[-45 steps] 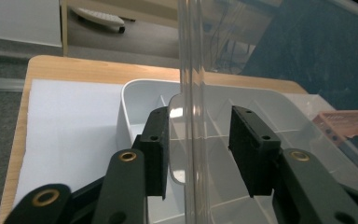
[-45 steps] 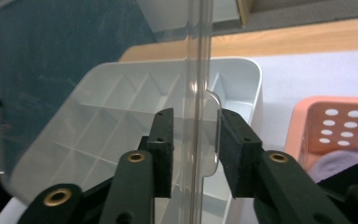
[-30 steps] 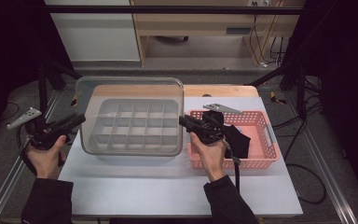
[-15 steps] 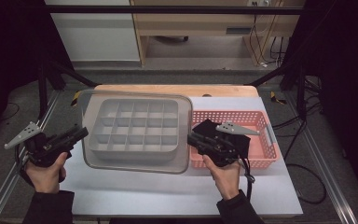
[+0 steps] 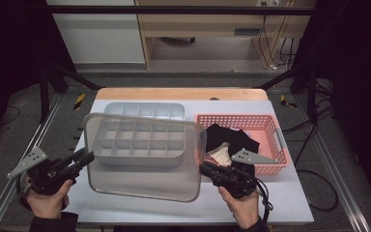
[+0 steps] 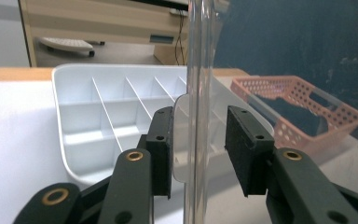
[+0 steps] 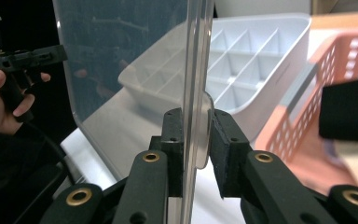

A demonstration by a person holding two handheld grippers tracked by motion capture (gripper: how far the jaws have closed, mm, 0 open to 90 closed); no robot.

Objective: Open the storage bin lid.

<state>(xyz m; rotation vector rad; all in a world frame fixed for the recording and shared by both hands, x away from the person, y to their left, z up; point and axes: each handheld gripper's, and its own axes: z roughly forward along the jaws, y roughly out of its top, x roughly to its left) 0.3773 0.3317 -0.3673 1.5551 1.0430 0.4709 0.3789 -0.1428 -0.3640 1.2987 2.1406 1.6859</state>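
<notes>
- High view: clear lid held above the table, tilted, its far part overlapping the grey divided tray seen through it.
- Left claw at the lid's left edge, gripped in a hand at the table's lower left corner; right claw at the lid's right edge, gripped in the other hand.
- Pink basket just beside the tray on the right, holding a black cloth and a pale item, too small to identify.
- Left gripper view: lid's edge seen end-on, running upright between the two jaws; a rounded tab of the lid lying against the left pad, the right pad standing clear of the plastic with a visible gap, so jaws apart, not clamped.
- Divided tray on the table beyond, the pink basket farther right, seen partly through the plastic.
- Right gripper view: lid's edge again end-on and upright; both pads pressed against it from either side, a rounded tab pinched between them, so jaws clamped on the lid.
- Farther off at the left, through the plastic, the other hand with its gripper.
- Tray behind the lid, basket at the right with the black cloth inside.
</notes>
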